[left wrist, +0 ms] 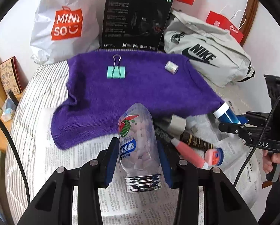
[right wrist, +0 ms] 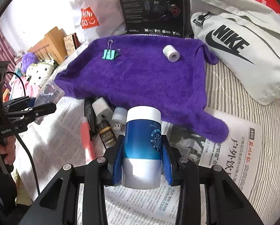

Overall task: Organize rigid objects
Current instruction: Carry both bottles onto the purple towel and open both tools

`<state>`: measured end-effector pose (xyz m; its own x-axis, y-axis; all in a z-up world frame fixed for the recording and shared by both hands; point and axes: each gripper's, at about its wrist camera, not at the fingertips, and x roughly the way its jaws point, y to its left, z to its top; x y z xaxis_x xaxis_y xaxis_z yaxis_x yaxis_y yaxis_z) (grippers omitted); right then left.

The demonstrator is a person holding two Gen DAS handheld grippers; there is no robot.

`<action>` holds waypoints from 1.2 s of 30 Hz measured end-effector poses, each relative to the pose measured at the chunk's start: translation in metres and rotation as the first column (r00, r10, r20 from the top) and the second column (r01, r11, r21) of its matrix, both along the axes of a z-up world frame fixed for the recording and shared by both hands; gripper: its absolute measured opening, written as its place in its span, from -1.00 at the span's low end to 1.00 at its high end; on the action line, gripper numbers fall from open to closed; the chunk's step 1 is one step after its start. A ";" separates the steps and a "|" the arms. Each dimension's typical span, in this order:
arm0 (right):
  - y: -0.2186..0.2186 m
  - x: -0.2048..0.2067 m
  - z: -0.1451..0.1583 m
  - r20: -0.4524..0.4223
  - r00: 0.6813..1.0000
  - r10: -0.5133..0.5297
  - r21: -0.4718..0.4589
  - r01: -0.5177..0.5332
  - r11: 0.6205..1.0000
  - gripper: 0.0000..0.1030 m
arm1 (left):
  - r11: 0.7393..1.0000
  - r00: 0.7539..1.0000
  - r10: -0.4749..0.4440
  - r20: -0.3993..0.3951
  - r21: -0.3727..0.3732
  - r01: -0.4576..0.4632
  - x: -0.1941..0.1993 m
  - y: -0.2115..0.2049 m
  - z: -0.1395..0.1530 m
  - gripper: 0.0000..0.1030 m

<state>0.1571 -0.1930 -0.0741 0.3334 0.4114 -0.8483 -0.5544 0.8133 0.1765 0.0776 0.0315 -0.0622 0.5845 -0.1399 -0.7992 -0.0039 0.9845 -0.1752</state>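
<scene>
a: step? 
b: both lifting. left gripper clamps the clear bottle of white tablets, cap toward camera; right gripper clamps the blue can, white lid. both above the newspaper on the bed.
a: next?
b: likely carry to the purple towel, beside the clip and tape roll.
a: text?
b: far: miniso bag, nike bag.
</scene>
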 end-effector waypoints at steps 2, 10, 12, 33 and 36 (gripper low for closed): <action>0.000 0.004 0.006 0.009 1.000 -0.001 0.011 0.001 1.000 -0.28 | 1.000 1.000 -0.003 0.008 0.004 0.002 0.004 0.003 0.006 -0.22; 0.011 0.027 0.024 0.046 0.999 0.010 0.021 -0.011 1.000 -0.28 | 1.000 1.000 -0.007 0.016 0.017 0.006 0.032 0.016 0.019 -0.22; 0.012 0.036 0.024 0.044 0.999 0.005 0.024 -0.006 1.000 -0.28 | 1.000 1.000 -0.008 0.011 0.024 0.007 0.042 0.019 0.019 -0.22; 0.045 0.144 -0.021 0.036 0.997 -0.071 -0.116 0.075 0.990 -0.28 | 0.991 0.990 0.129 -0.050 0.048 -0.126 0.135 0.055 -0.024 -0.22; 0.050 0.148 -0.029 0.036 0.997 -0.063 -0.143 0.067 0.987 -0.28 | 0.987 0.987 0.149 -0.067 0.067 -0.144 0.143 0.058 -0.032 -0.22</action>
